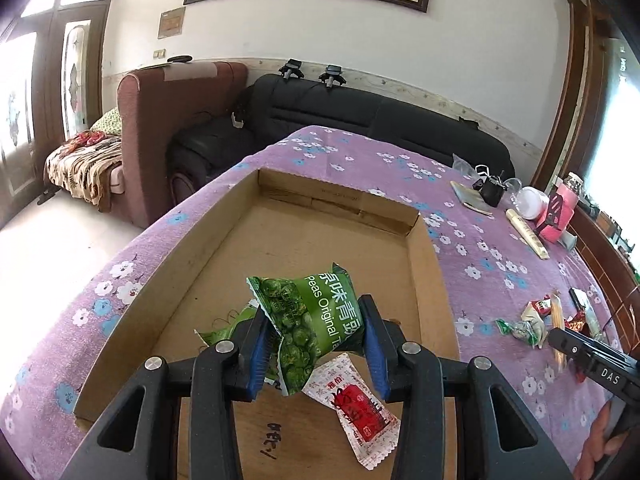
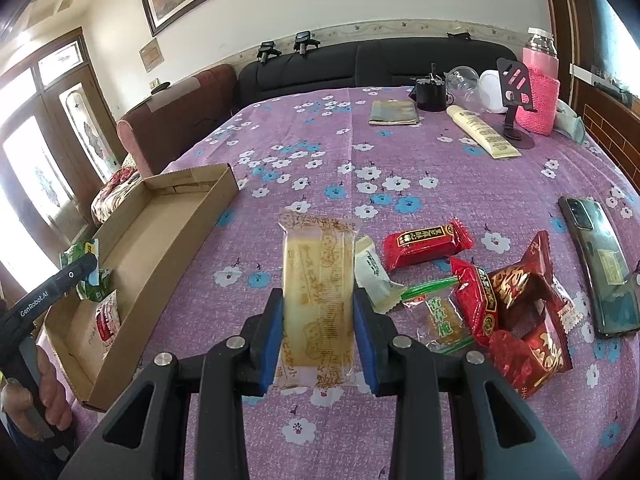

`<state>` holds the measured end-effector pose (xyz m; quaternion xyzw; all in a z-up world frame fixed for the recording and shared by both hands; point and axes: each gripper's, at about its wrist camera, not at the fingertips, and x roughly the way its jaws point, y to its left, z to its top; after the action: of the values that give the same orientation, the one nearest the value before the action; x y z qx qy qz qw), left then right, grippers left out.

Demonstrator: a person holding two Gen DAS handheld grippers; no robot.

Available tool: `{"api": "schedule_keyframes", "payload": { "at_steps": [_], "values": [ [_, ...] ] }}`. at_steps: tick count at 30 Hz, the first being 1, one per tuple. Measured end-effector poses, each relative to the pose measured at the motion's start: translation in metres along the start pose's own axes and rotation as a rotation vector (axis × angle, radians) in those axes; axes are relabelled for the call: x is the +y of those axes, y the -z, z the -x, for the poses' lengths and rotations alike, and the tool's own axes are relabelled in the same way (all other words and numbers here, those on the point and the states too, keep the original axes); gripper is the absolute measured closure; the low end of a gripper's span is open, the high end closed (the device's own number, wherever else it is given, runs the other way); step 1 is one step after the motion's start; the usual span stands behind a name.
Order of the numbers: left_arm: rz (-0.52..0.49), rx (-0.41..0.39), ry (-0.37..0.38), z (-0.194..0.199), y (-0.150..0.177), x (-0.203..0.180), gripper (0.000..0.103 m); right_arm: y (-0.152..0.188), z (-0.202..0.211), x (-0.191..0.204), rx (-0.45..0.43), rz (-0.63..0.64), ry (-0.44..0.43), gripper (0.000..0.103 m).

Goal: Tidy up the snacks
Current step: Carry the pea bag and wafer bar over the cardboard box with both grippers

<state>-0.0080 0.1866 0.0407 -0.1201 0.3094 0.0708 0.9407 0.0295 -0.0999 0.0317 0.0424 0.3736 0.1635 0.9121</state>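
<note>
My left gripper [image 1: 318,344] is shut on a green pea snack bag [image 1: 316,320] and holds it over the near end of the shallow cardboard box [image 1: 424,264]. A red-and-white snack packet [image 1: 360,408] lies in the box below it. My right gripper [image 2: 318,334] is shut on a pale yellow biscuit pack [image 2: 318,292] above the purple flowered cloth [image 2: 360,168]. Several red, green and white snack packets [image 2: 500,300] lie just right of it. The box [image 2: 132,280] is to its left, with the left gripper [image 2: 56,284] over it.
A phone [image 2: 600,268] lies at the right. A cream tube [image 2: 482,132], a flat gold pouch [image 2: 394,112], a black cup [image 2: 430,94], a phone stand [image 2: 516,100] and a pink bottle [image 2: 540,92] stand at the table's far right. Sofas sit behind the table.
</note>
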Motion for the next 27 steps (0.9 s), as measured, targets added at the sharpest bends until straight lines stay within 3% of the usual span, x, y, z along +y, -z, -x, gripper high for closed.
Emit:
{"api": "schedule_keyframes", "payload": {
  "at_steps": [7,14,21,27],
  "values": [
    [0.039,0.021,0.006,-0.004,-0.002,0.008,0.06,-0.005,0.012,0.013,-0.023,-0.008,-0.052,0.071],
    [0.035,0.027,-0.01,-0.006,-0.002,0.008,0.06,-0.009,0.021,0.06,0.026,0.025,-0.201,0.07],
    [0.081,0.019,-0.056,-0.006,-0.003,0.018,0.06,-0.014,0.0,0.125,0.078,0.068,-0.336,0.07],
    [0.073,0.031,-0.065,-0.009,-0.002,0.018,0.059,-0.028,-0.027,0.14,0.08,0.024,-0.343,0.07]
  ]
}}
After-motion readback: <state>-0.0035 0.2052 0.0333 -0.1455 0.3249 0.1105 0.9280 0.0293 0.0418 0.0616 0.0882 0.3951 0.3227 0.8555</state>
